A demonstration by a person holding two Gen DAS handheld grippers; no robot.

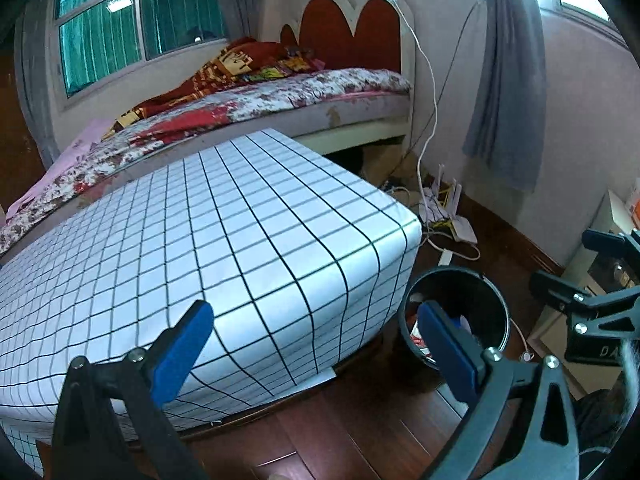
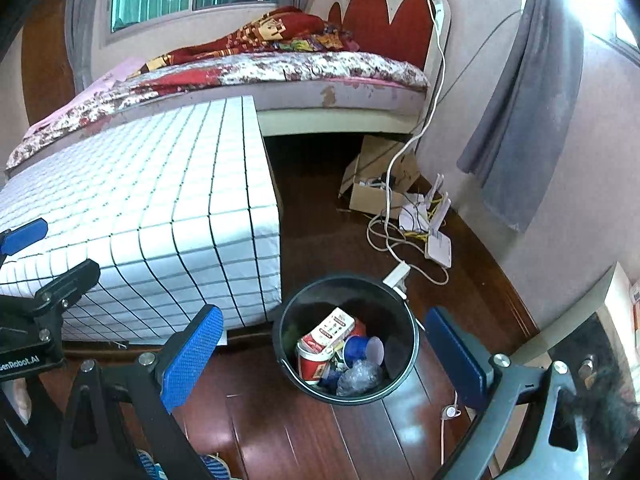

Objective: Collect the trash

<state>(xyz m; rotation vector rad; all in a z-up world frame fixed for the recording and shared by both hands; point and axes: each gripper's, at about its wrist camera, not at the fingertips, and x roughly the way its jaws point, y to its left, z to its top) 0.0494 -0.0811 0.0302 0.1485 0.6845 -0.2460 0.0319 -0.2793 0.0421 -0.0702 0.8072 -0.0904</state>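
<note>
A black round bin [image 2: 408,344] stands on the wooden floor beside the table's corner. Inside it lie a red and white carton [image 2: 332,326], a red paper cup [image 2: 314,364], a blue cup [image 2: 356,347] and crumpled clear plastic [image 2: 360,376]. My right gripper [image 2: 324,356] hangs open above the bin with nothing between its blue pads. My left gripper [image 1: 316,344] is open and empty over the table's near corner; the bin [image 1: 488,292] shows partly behind its right finger. The right gripper [image 1: 568,300] shows at the right edge of the left wrist view.
The table wears a white cloth with a black grid [image 1: 200,240]. Behind it stands a bed [image 1: 280,92] with a red headboard. A cardboard box [image 2: 376,188], white cables [image 2: 388,236] and a router [image 2: 438,246] lie on the floor near the wall. Grey curtain [image 2: 520,120] hangs right.
</note>
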